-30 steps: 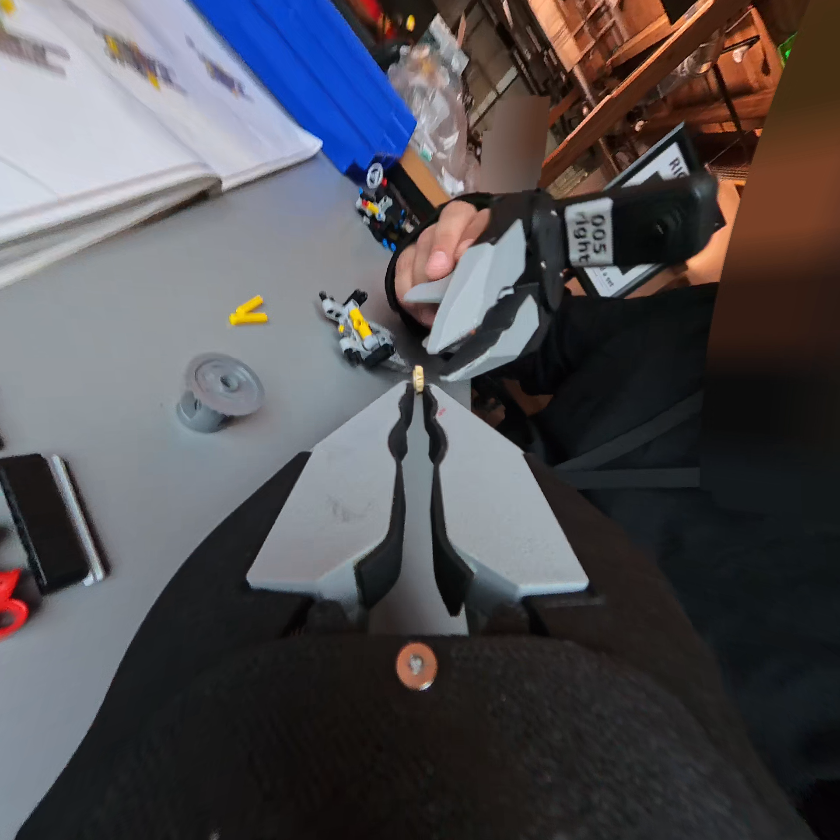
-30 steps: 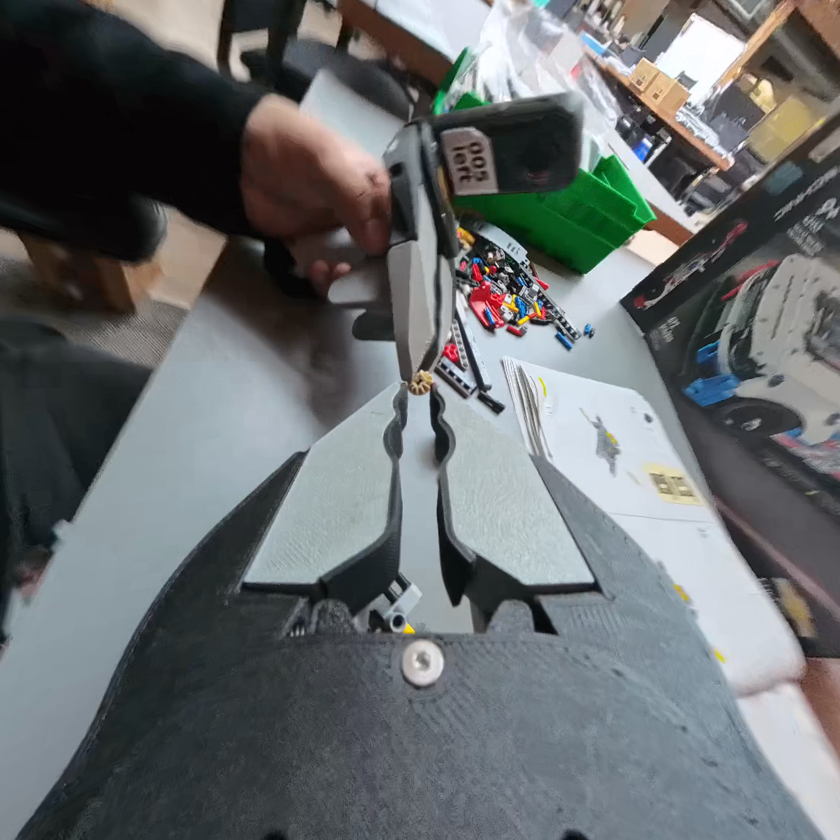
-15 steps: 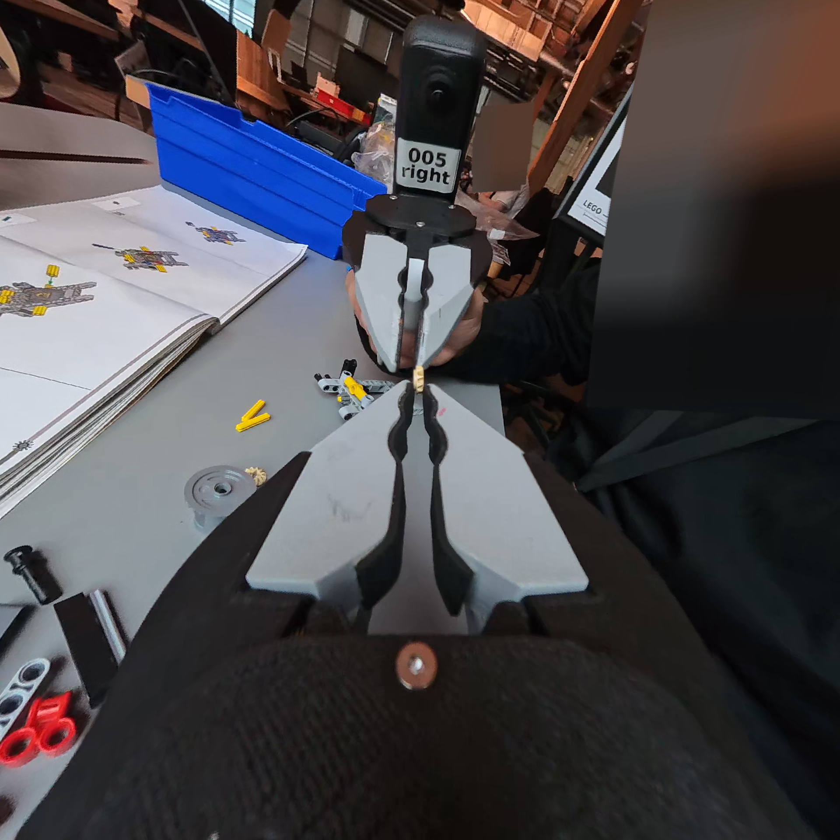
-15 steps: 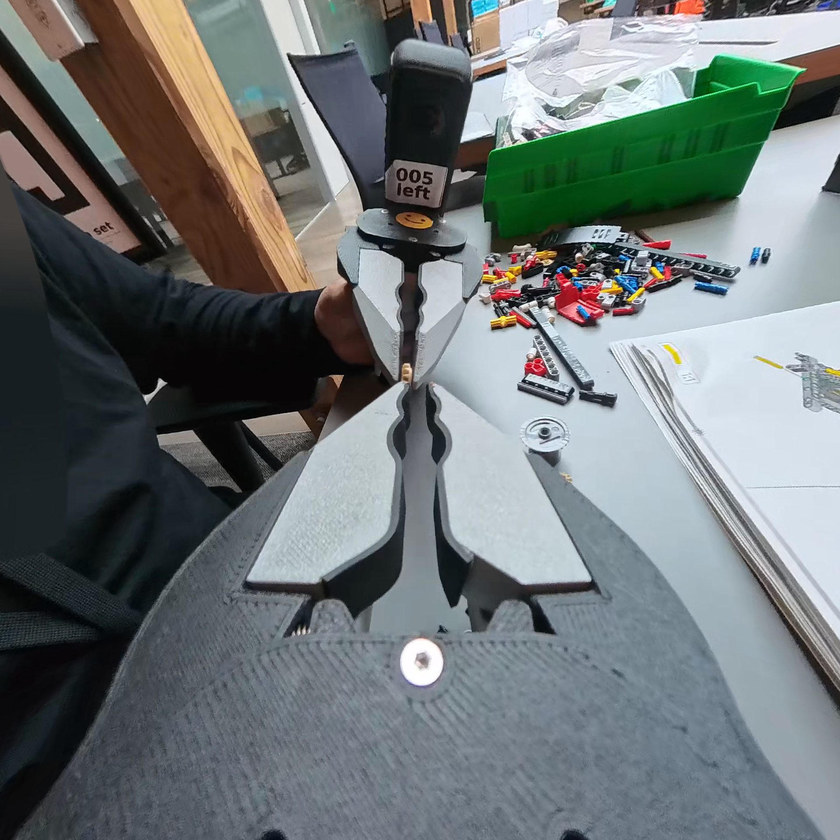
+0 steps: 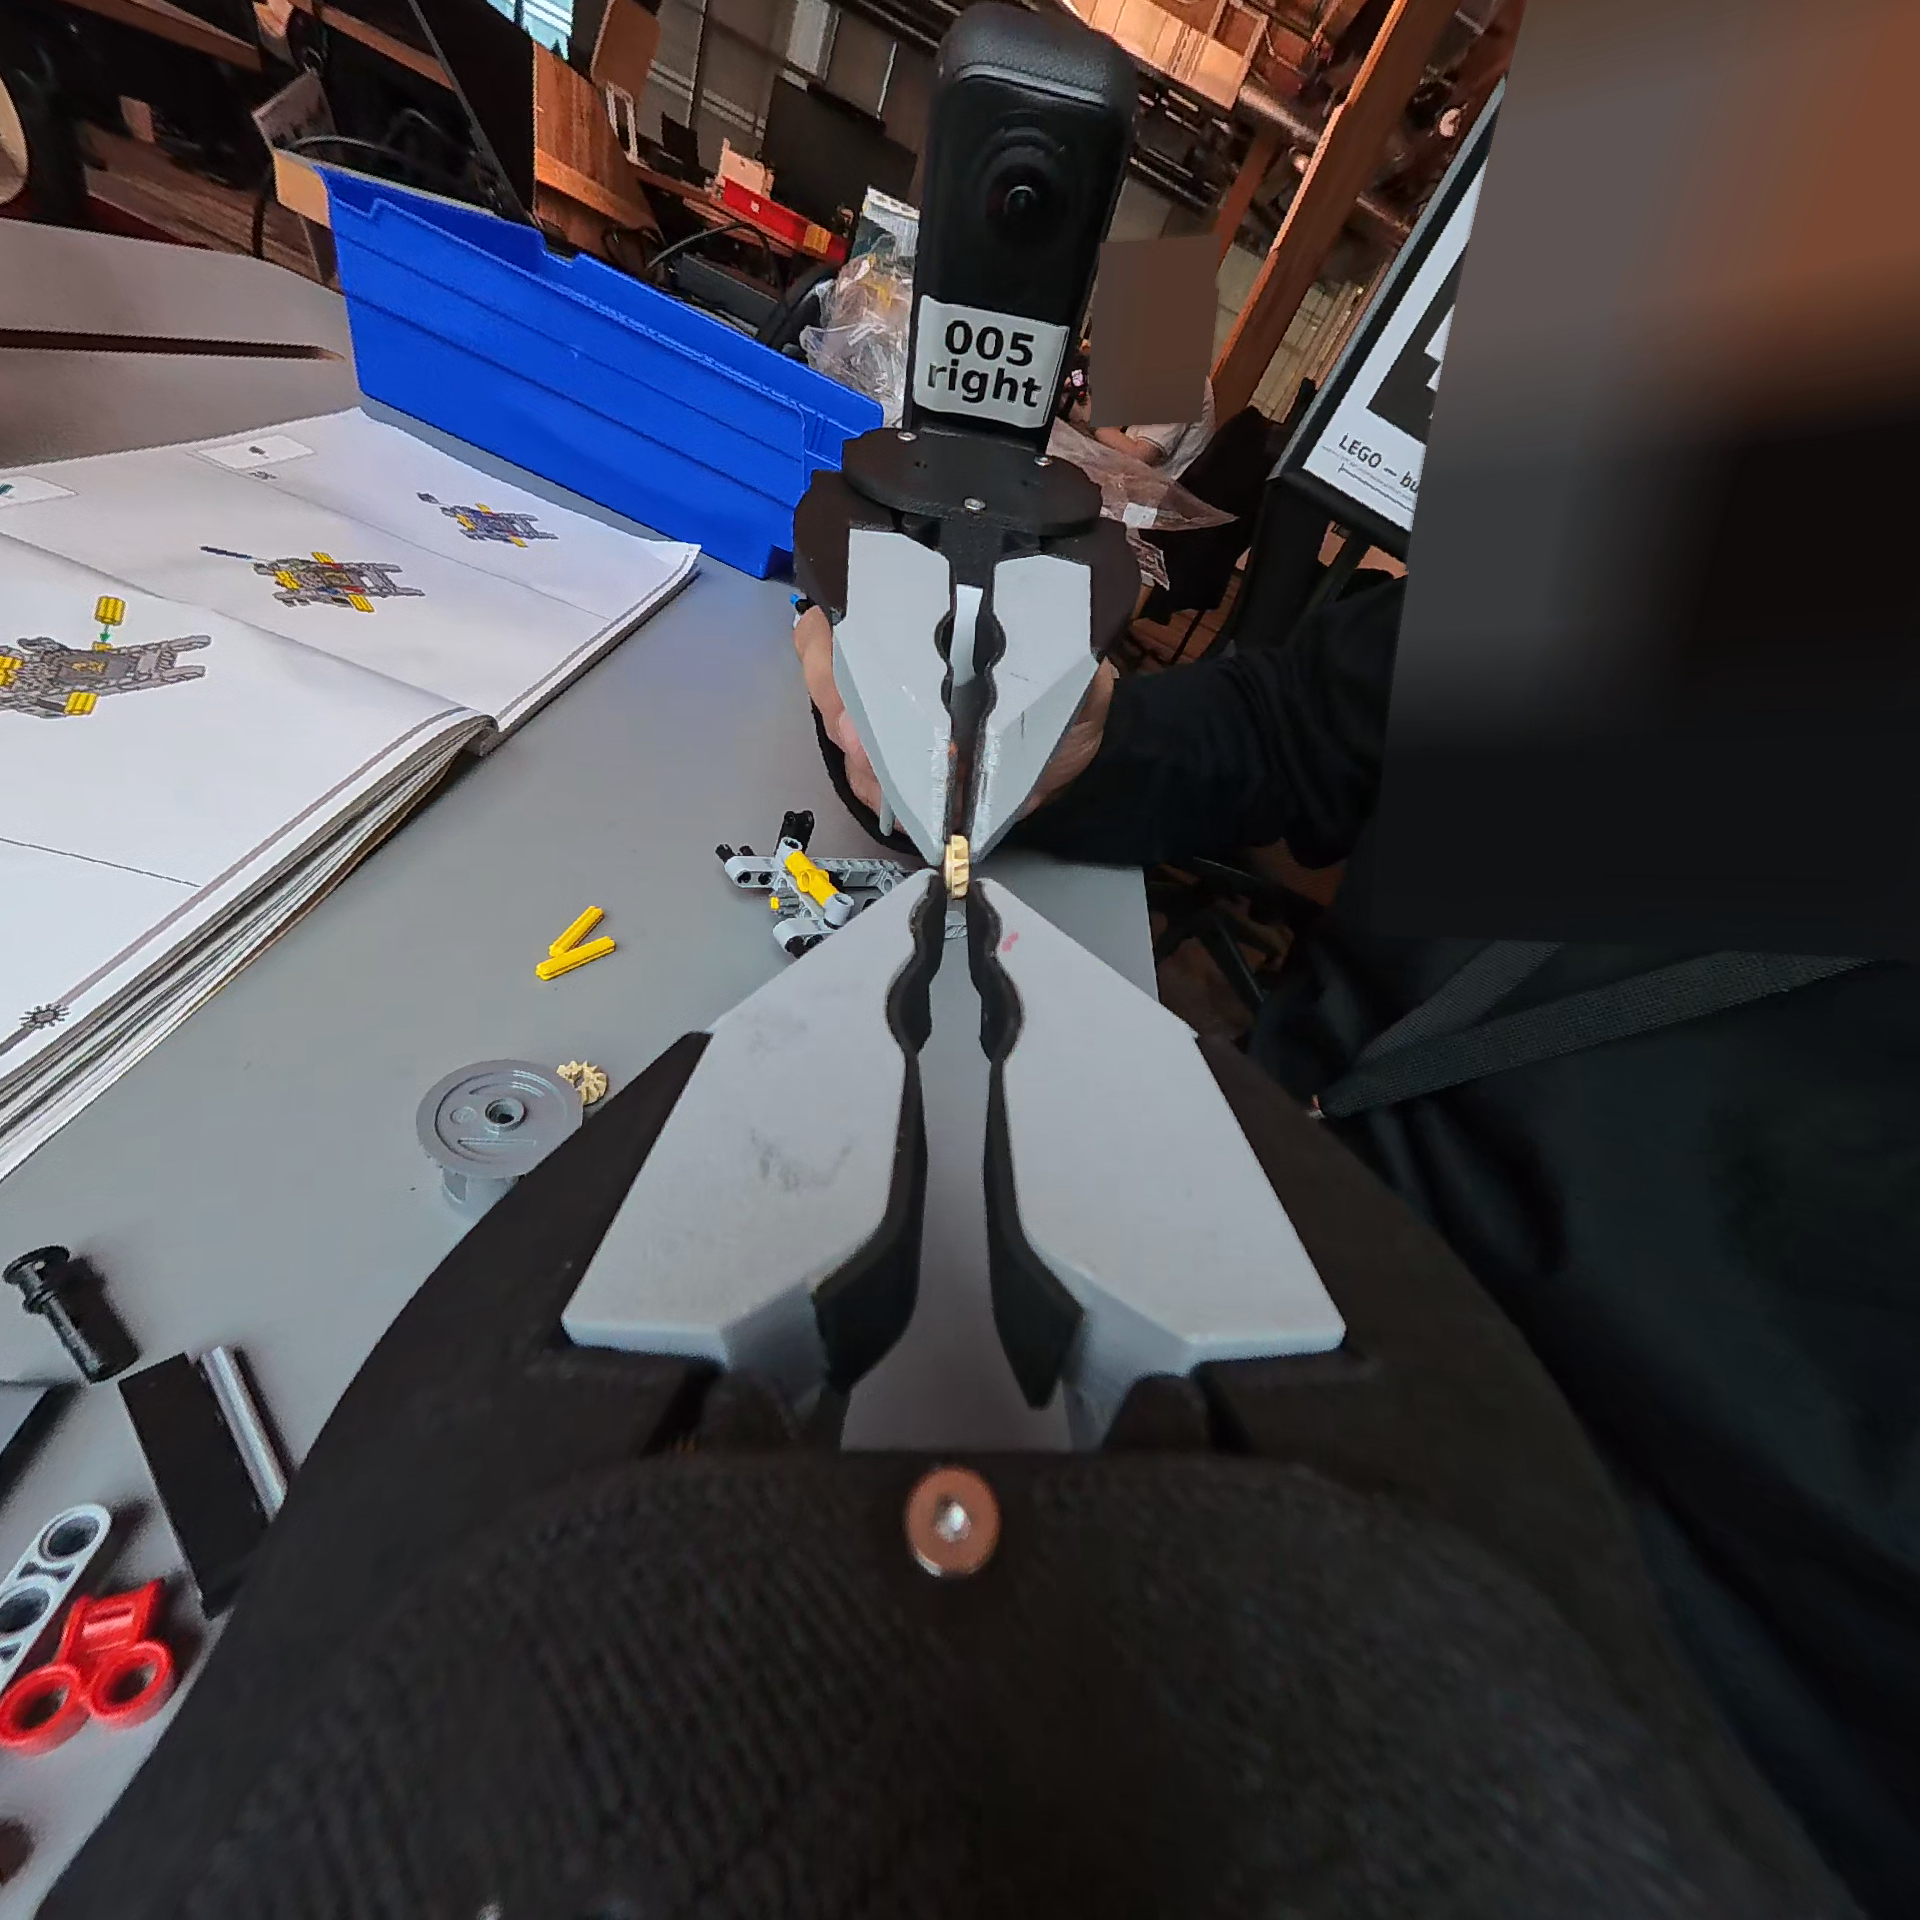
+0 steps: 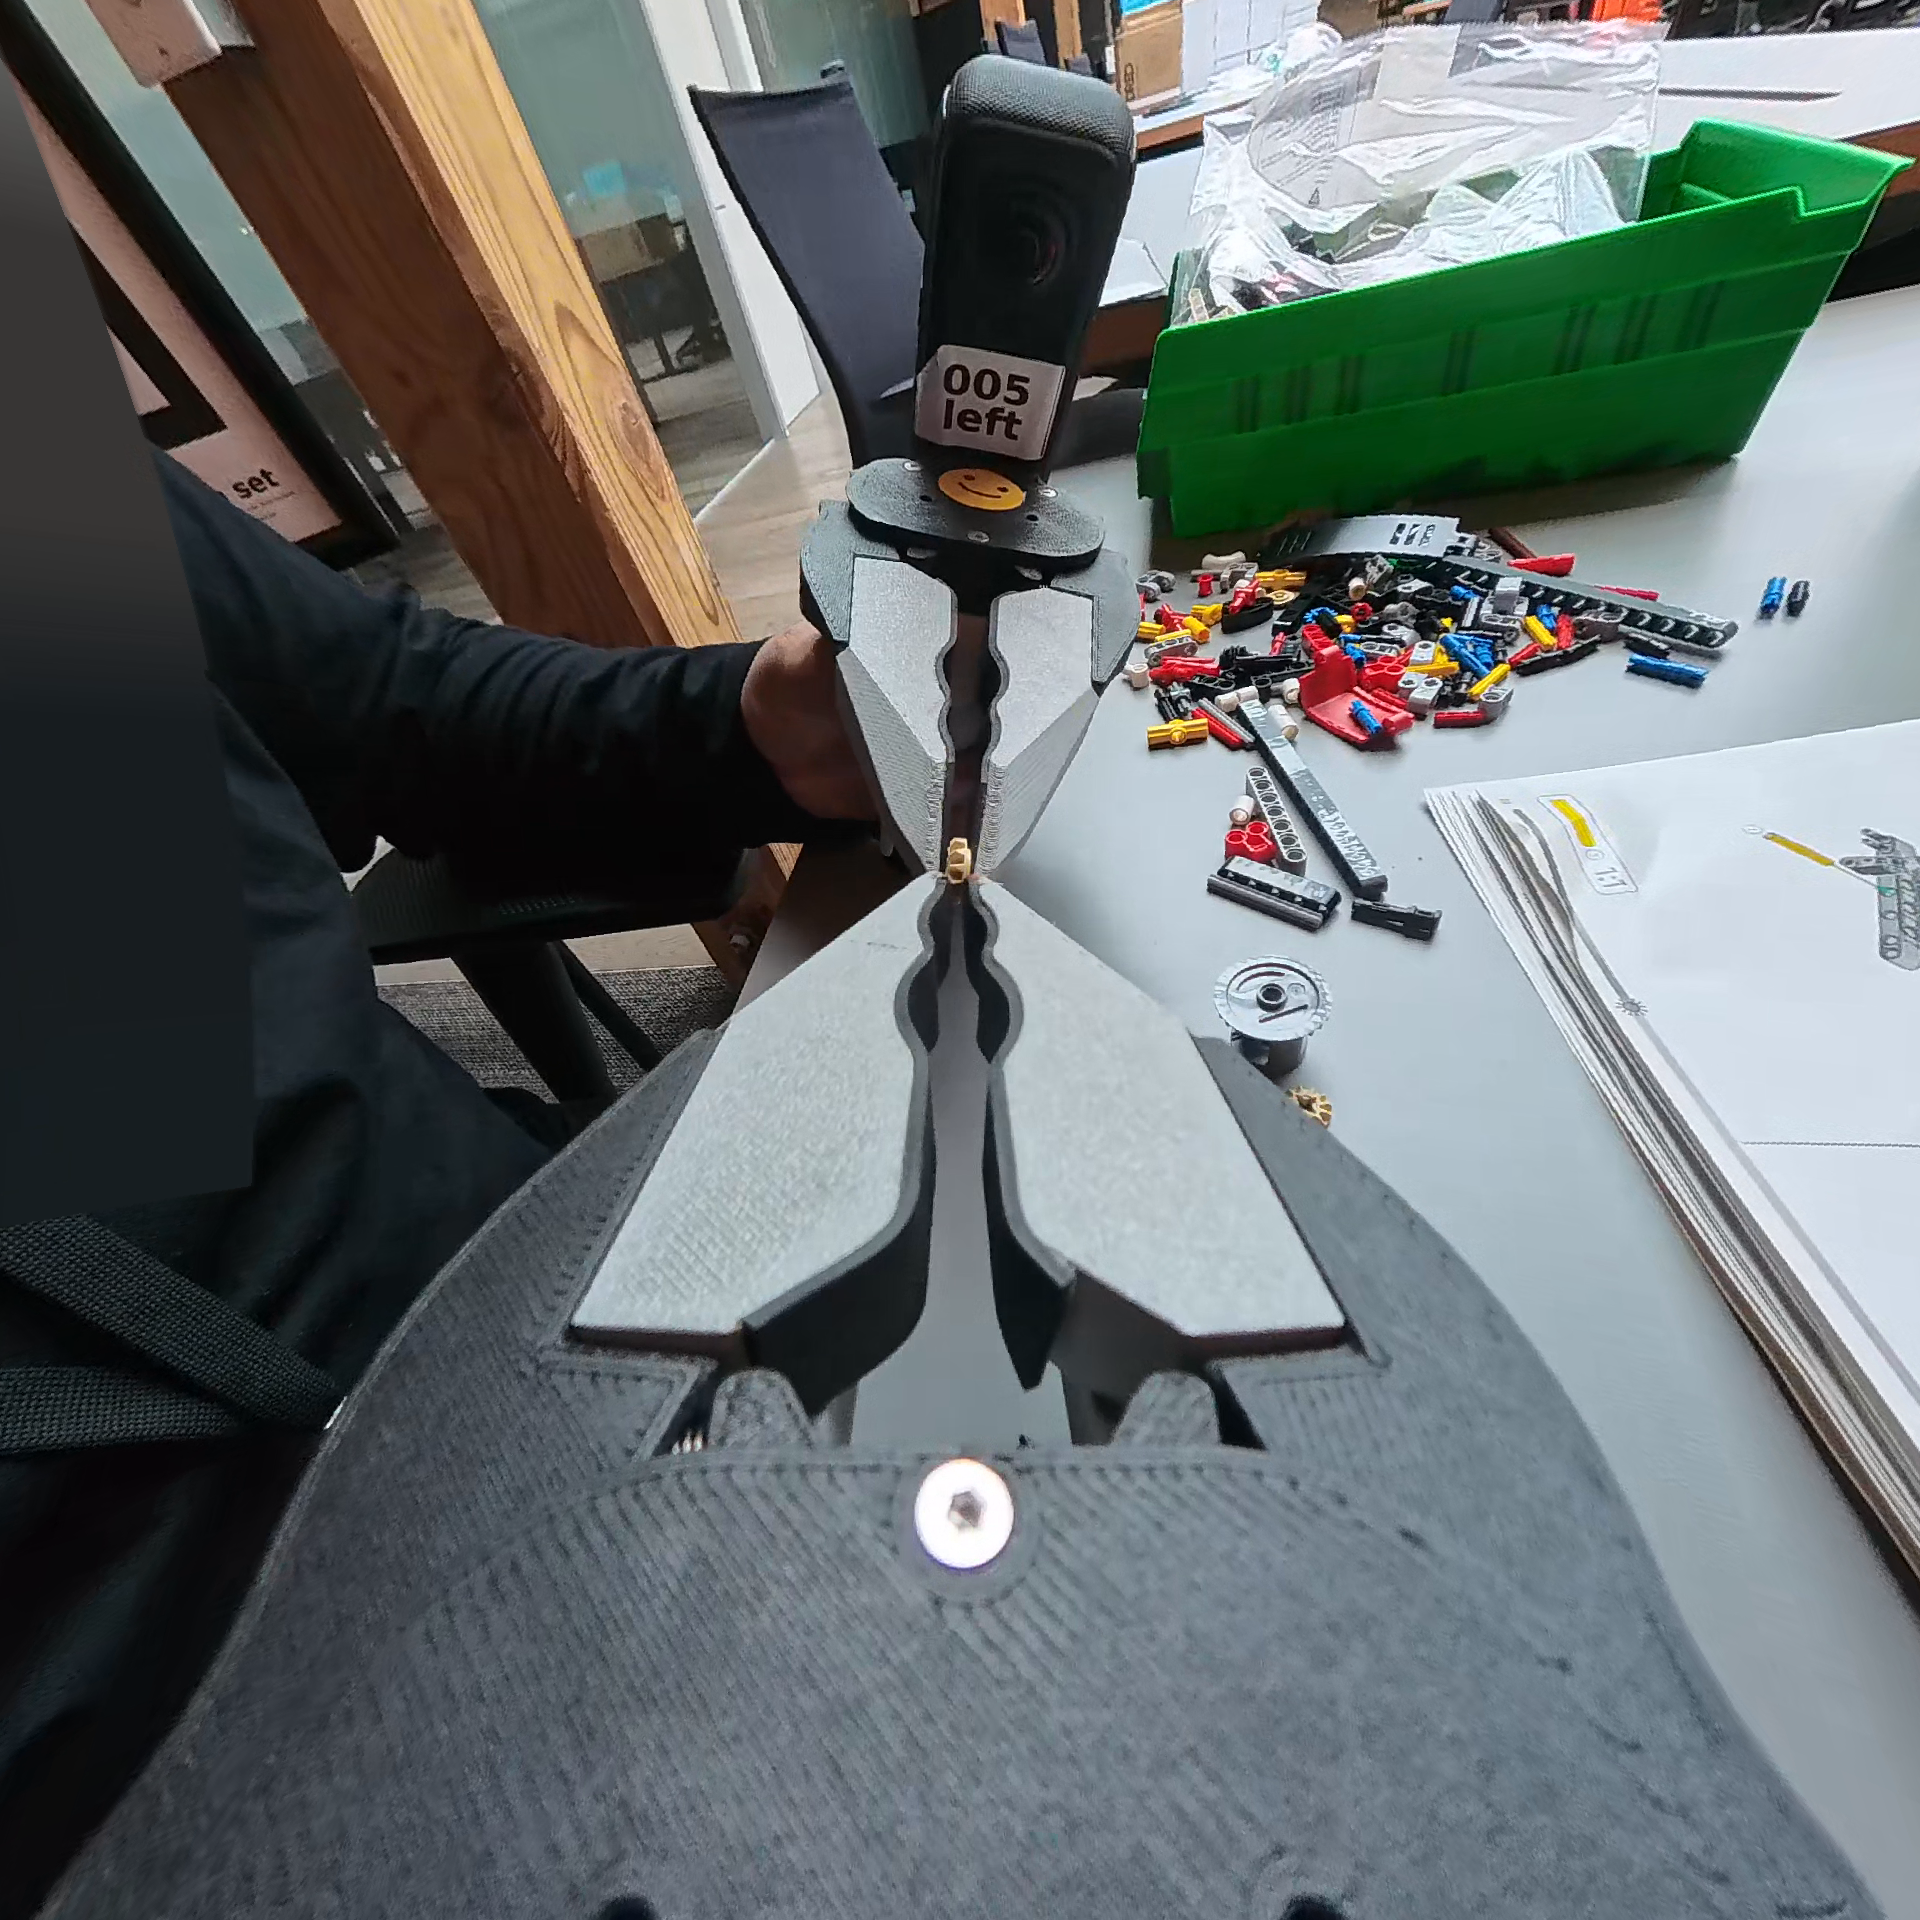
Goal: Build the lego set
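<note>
A small tan gear [image 5: 957, 864] is pinched between the tips of my left gripper [image 5: 956, 891]. My right gripper [image 5: 961, 831] points straight at it, tip to tip, and its nearly closed tips also sit on the gear. In the right wrist view the gear [image 6: 958, 860] lies between my right gripper [image 6: 958, 896] and the left gripper [image 6: 961, 836]. Both are held in the air past the table's edge. A small grey and yellow lego assembly [image 5: 805, 883] lies on the grey table [image 5: 644, 748] just behind.
A grey wheel hub [image 5: 499, 1117] with a second tan gear [image 5: 587, 1081] beside it, yellow pins [image 5: 575, 943], an open instruction book [image 5: 260, 675], a blue bin [image 5: 582, 384]. A green bin [image 6: 1507, 343] and a pile of loose pieces [image 6: 1403, 655] show in the right wrist view. Less than 4 cm separates the two grippers' tips.
Both grippers have swung from a tilted pose to face each other head-on. The right gripper's tips have closed in on the gear that the left gripper holds.
</note>
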A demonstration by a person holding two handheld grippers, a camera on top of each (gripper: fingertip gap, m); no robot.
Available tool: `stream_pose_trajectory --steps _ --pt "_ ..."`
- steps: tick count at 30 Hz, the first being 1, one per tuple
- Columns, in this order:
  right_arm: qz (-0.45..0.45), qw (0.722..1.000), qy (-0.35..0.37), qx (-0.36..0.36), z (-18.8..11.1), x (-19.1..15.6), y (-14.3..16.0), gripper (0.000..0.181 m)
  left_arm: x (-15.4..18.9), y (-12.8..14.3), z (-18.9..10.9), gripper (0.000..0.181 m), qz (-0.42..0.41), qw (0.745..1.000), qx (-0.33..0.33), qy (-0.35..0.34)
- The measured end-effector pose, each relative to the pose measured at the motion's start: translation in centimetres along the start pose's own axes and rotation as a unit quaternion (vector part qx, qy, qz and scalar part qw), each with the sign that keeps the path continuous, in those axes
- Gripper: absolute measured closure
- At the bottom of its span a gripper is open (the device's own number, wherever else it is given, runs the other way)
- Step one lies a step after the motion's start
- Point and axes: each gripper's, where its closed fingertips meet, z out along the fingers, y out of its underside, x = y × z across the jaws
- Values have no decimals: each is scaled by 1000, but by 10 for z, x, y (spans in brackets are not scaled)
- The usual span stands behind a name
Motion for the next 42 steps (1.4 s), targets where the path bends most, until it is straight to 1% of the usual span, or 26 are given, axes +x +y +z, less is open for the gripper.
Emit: stream_pose_trajectory --steps 9,13,18,25,33,35,38,42 --pt "-21 1000 -9 -3 0 -6 0 181 5 1 0 180 28 1000 -13 0" --pt "-74 997 -10 2 -1 -18 -4 181 16 -1 0 180 85 996 -25 -2" --pt "-151 988 -6 0 0 -31 -5 181 28 2 1 180 169 984 -58 -22" --pt "-213 977 -4 -13 -1 -40 0 181 34 7 3 180 208 974 -83 -26" --pt "-242 970 5 -20 0 -42 3 181 35 10 3 180 243 964 -98 -42" --pt "-253 967 7 -22 0 -43 3 181 37 10 4 180 262 959 -102 -46" --pt "-265 964 18 -28 0 -42 4 181 35 12 4 181 295 946 -115 -71" --pt "-269 963 18 -22 -1 -44 2 181 37 9 4 180 285 950 -107 -68"
